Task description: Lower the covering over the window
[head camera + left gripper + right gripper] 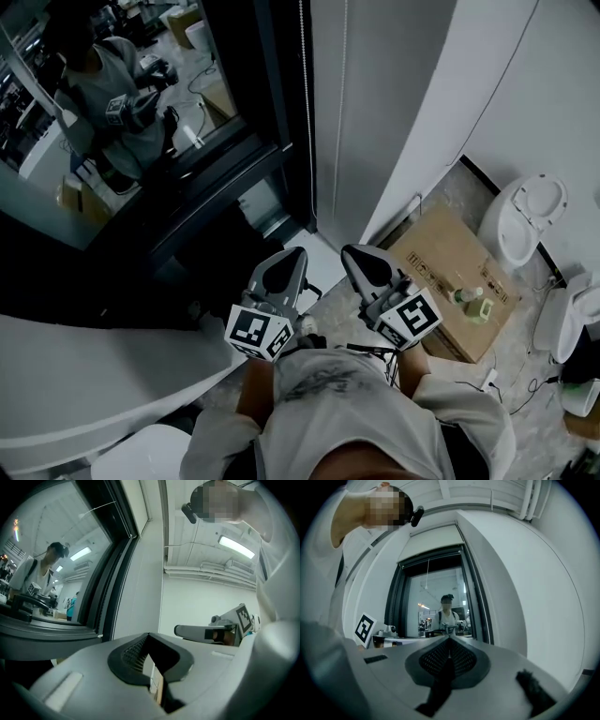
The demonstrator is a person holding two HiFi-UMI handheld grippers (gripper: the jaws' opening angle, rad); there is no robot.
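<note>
Left hand-held gripper (286,258) and right hand-held gripper (361,255) sit closed, empty (toilet (525,220): head view only).

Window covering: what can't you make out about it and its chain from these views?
- Covering: not identifiable. The head view's upper edge cuts off the window top, and in the right gripper view that top is small and dark.
- Bead chain: its lower end is too fine to trace against the dark frame in the head view.
- Beyond the window: masked by reflections.

readable text: none | cardboard box (450,272) print: too small
</note>
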